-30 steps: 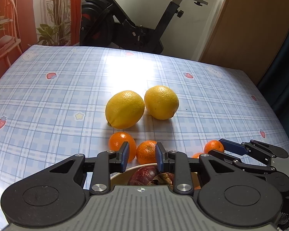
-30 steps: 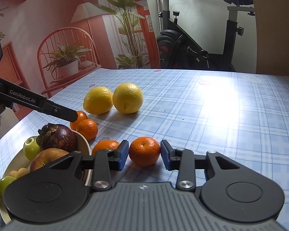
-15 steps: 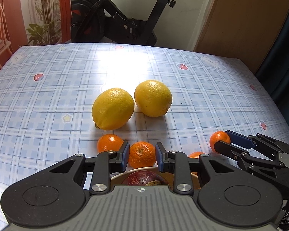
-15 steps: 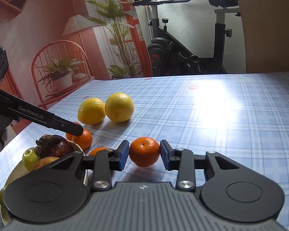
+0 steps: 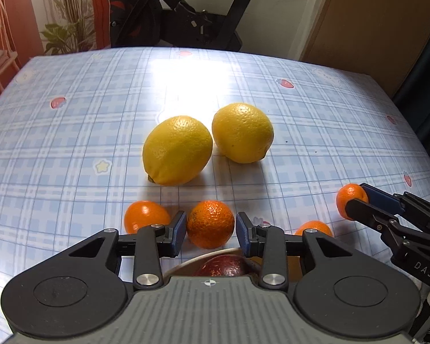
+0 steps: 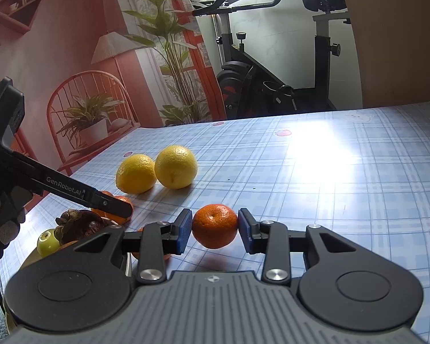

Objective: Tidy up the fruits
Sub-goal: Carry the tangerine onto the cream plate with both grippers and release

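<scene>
the right gripper [image 6: 215, 230] pinches a mandarin [image 6: 215, 226] beside the bowl [image 6: 31, 253], apparently lifted, while the left gripper [image 5: 210, 229] brackets another mandarin [image 5: 210, 223], jaws spread

A black exercise bike [image 6: 275, 86] stood beyond the far edge of the table [image 5: 71, 109], against a white wall [image 6: 283, 43]; the table wore a blue plaid cloth with strawberry prints, and bright light glared on its far middle; a brown wooden panel [image 5: 372, 20] rose at the far right; to the left, a terracotta mural [image 6: 57, 43] showed a chair, a lamp, shelves and plants.
</scene>
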`<action>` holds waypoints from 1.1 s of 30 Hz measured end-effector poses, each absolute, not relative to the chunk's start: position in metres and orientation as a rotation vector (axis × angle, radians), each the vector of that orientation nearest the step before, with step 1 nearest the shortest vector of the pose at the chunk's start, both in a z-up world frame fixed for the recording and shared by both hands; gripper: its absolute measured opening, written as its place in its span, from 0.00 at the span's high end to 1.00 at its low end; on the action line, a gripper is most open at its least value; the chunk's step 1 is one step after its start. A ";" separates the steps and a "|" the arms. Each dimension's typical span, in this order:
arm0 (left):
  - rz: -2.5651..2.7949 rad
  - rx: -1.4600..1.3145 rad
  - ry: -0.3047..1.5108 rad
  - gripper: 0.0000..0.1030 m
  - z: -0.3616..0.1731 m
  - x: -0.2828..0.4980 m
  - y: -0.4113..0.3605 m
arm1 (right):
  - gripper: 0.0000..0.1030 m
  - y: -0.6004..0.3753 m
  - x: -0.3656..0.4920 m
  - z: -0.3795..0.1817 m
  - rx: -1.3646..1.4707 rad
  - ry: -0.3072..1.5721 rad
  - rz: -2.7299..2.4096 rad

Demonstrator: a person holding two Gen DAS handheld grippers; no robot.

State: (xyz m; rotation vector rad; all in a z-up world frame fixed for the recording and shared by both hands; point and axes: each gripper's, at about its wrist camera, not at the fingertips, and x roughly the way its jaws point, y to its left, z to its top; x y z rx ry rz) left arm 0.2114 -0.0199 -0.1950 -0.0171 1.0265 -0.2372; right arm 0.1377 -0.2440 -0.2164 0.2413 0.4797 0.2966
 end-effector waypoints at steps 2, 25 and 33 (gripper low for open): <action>-0.237 -0.064 1.033 0.62 -0.199 0.212 -0.015 | 0.63 -0.244 0.137 -0.217 0.241 0.479 0.298; -0.251 -0.128 0.862 0.63 -0.139 0.160 0.006 | 0.63 -0.245 0.139 -0.216 0.255 0.485 0.298; -0.261 -0.122 0.865 0.63 -0.138 0.138 0.014 | 0.63 -0.239 0.136 -0.214 0.233 0.529 0.265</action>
